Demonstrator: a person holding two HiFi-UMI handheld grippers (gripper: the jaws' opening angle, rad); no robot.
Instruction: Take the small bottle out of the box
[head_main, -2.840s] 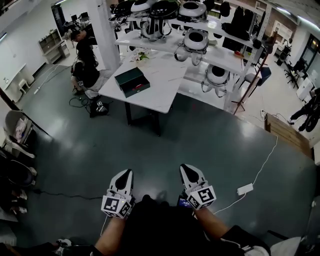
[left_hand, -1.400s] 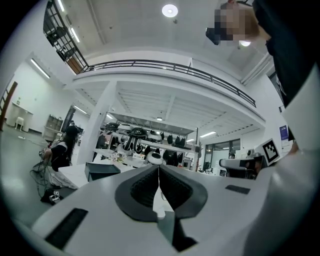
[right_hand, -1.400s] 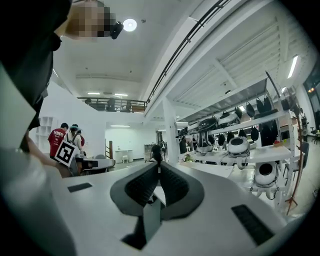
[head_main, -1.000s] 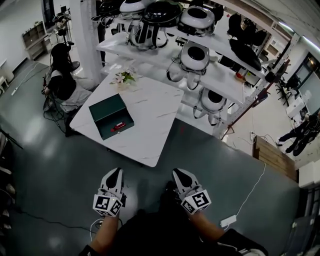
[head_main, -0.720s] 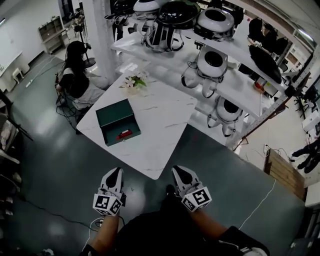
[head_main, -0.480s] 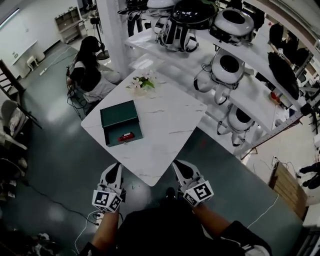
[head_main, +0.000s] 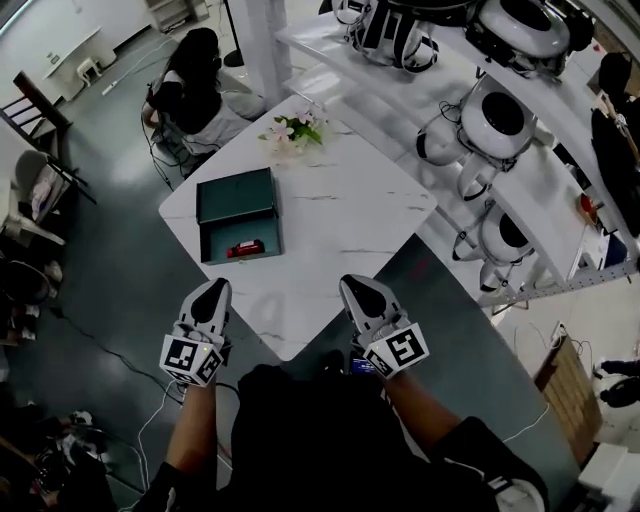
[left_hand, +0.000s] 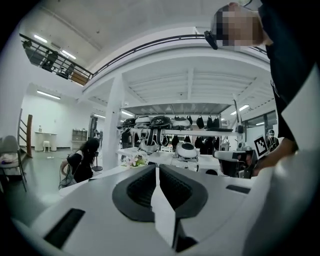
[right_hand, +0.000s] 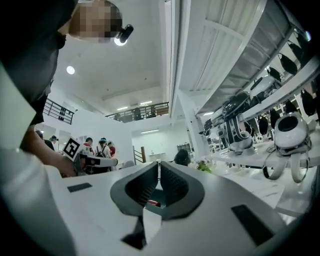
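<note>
Now closer to table (head_main: 350, 222) w/ box (head_main: 236, 196).

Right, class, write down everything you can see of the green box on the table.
The green box is dark, rectangular and open, seemingly with a lid laid back. It sits flat on the white marbled table, near its left edge. A small red bottle lies inside by the near wall. Nothing else touches it.

Small bottle (head_main: 245, 249): detail too small.
</note>
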